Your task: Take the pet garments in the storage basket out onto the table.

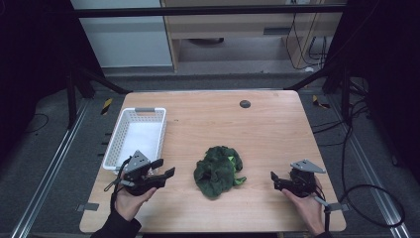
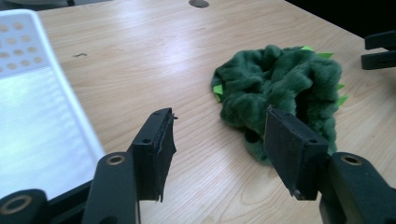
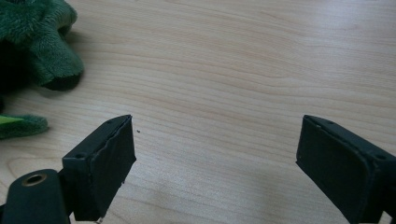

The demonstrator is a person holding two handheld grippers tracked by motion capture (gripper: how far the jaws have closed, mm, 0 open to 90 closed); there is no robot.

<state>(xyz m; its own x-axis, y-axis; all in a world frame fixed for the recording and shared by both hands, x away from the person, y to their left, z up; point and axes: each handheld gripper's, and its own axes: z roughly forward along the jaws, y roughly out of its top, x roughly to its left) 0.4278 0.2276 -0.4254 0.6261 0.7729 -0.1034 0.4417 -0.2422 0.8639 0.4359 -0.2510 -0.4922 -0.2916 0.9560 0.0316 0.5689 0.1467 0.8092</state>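
A: What sits at the left edge of the table [image 1: 267, 124]?

B: A white basket [image 1: 136, 136], lying along that edge with its perforated floor bare. Just beside its near end, toward the near-left corner, a hand [image 1: 130, 202] holds the left gripper [image 1: 166, 168]. Its jaws stand apart, released, with nothing between them, and they point toward the middle of the table.

A: And in the middle?

B: A crumpled green plush toy [image 1: 218, 170], dark green with small bright green points along one side. It lies a little nearer the near edge than the far one, touching neither gripper. In the left gripper view it lies just past the jaws, partly behind one of them.

A: The right side?

B: Near the near-right corner the other hand [image 1: 306, 208] holds the right gripper [image 1: 274, 179]. Its jaws are spread wide over bare wood, holding nothing, aimed toward the toy. A small dark round disc [image 1: 244, 104] sits near the far edge.
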